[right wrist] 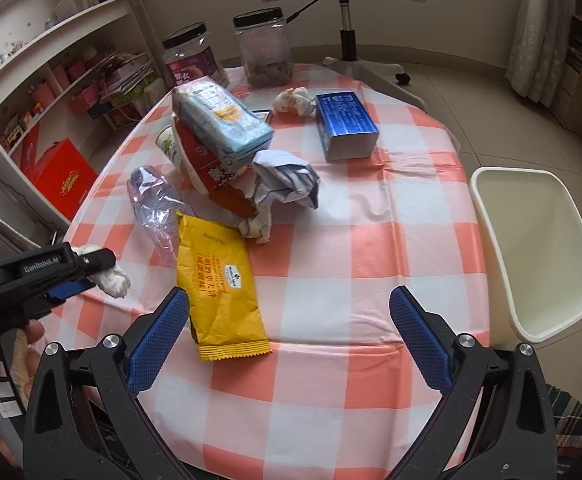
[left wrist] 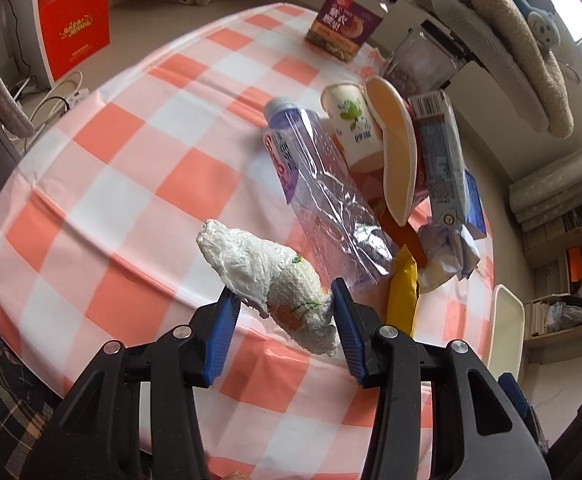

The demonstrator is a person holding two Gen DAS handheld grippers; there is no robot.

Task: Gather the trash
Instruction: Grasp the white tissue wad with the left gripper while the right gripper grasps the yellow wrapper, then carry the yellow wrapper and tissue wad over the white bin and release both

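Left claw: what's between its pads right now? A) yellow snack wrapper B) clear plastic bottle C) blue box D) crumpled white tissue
D. In the left wrist view the left claw has both blue pads pressed on the crumpled white tissue; the yellow snack wrapper lies flat on the table, untouched.

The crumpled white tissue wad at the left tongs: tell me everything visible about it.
The tissue wad is crumpled white embossed paper with faint orange and green print, elongated and lumpy. It sits between the blue pads of the left tongs, which press its lower half, at the near edge of the checked tablecloth. Its upper end sticks out free.
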